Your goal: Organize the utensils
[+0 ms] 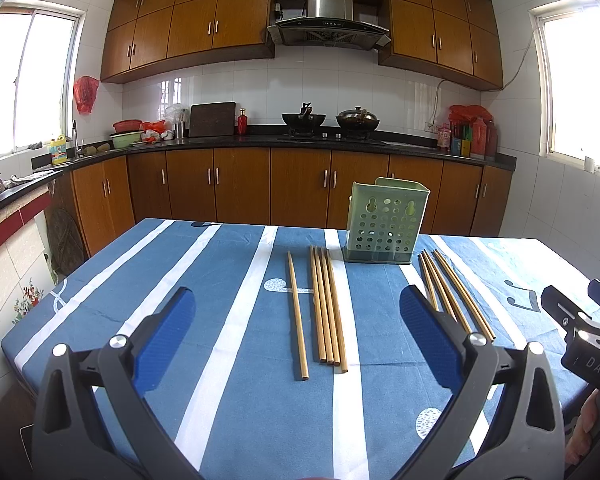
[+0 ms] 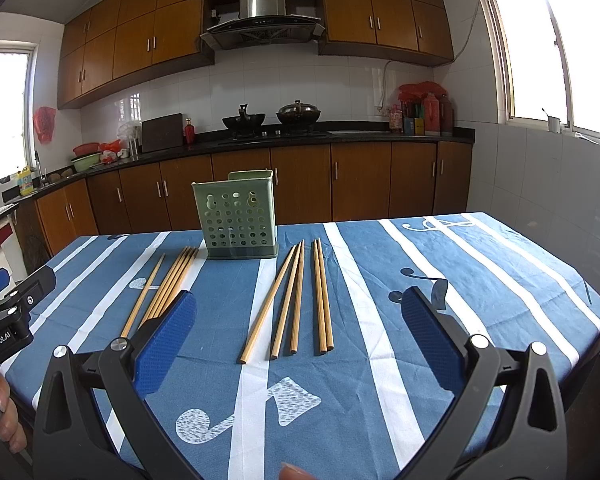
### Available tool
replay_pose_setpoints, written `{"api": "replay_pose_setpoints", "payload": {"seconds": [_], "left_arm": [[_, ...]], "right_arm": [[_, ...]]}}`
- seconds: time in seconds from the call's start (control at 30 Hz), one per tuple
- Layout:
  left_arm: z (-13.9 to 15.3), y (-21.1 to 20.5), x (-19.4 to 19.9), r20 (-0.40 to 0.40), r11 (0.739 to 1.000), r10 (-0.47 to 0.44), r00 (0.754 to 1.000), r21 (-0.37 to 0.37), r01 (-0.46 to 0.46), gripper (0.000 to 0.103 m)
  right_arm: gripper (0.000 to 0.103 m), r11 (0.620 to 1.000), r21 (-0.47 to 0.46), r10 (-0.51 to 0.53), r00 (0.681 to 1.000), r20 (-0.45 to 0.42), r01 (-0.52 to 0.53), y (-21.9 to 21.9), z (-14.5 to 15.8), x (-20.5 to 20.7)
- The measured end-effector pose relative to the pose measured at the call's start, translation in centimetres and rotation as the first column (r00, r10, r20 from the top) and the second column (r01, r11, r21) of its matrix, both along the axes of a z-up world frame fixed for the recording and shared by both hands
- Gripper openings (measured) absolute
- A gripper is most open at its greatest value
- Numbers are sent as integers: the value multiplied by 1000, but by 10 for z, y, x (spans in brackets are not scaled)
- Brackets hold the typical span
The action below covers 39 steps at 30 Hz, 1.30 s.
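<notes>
Left gripper [image 1: 296, 320]: we record its jaws spread wide and empty, touching nothing, hovering above the blue striped tablecloth [image 1: 240, 420]. Its blue pads [image 1: 168, 332] frame the left set of chopsticks.

Right gripper [image 2: 298, 320]: we find its jaws equally released, gripping nothing, with its pads [image 2: 428, 340] to either side of the right set of chopsticks.

Obscured items: in the left wrist view the right pad covers the near ends of the chopsticks right of the holder. In the right wrist view the left pad hides the near ends of the left bundle. The other gripper enters each view only at the edge, cut off. Fingers of a hand [image 2: 4, 420] show at the frame border. We cannot see inside the holder.

Utensil holder [image 1: 384, 222]: pale green plastic, perforated with round holes on its near face, upright on the counter, toward the far edge.

Chopsticks, left set [image 1: 326, 308]: plain light wood, five in all, lying nearer than the holder and to its left; four lie tight together, one [image 1: 297, 316] lies apart, further left.

Chopsticks, right set [image 2: 296, 300]: five, same wood, nearer than the holder and to its right; three fan outward [image 2: 282, 304], two [image 2: 322, 296] lie parallel and touching, further right.

All ten lie flat on the cloth, outside the holder.
</notes>
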<state>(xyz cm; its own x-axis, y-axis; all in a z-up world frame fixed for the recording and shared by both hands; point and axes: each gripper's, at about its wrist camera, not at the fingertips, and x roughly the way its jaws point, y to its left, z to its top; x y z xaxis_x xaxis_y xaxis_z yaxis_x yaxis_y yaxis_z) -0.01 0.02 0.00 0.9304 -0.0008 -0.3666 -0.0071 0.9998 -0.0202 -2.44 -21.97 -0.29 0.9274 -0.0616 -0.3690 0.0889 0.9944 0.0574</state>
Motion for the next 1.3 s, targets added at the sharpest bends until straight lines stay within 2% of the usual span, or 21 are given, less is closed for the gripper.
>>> {"api": "replay_pose_setpoints", "payload": {"seconds": [1.3], "left_arm": [[0, 0, 0, 0, 1000, 0, 1000, 0, 0, 99]], "right_arm": [[101, 1000, 5, 0, 1000, -1, 0, -3, -2, 0]]}}
